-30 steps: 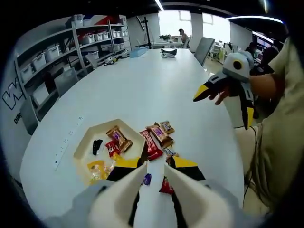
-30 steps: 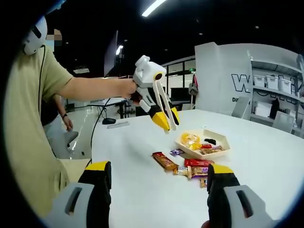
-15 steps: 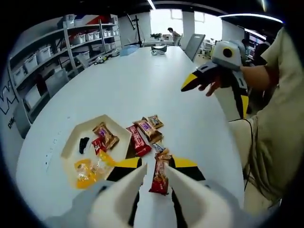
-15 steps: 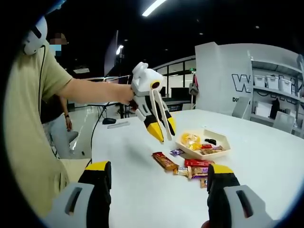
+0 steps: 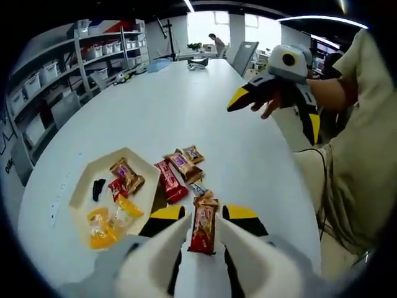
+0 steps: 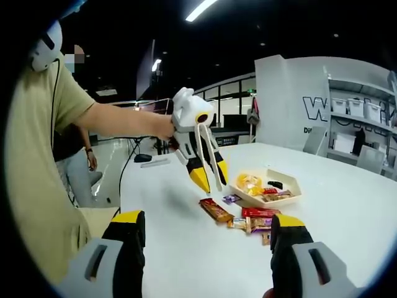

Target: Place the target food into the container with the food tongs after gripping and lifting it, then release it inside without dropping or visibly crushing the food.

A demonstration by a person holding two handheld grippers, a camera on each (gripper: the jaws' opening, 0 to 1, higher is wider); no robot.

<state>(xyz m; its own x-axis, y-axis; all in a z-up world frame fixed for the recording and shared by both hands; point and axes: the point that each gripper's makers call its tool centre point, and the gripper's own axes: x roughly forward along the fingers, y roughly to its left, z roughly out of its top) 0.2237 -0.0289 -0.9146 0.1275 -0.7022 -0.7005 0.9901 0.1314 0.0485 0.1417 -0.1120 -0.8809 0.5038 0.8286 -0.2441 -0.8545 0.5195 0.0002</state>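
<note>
Snack bar point(image 5: 203, 228) in a red-orange wrapper lies on the white table point(image 5: 186, 105) between my left gripper's point(image 5: 200, 233) parted jaws, untouched; I can't read its label. My right gripper point(image 6: 208, 239) hangs wide apart, gripping nothing. Four packets fill the tray point(image 5: 80, 189); roughly five more lie beside it.

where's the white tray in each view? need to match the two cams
Left gripper view: the white tray sits lower left on the table, left of the loose snack bars.
Right gripper view: the white tray sits right of centre, beyond the snack bars, just right of the left gripper.
Shared landmark: the yellow packet lying in the tray.
</note>
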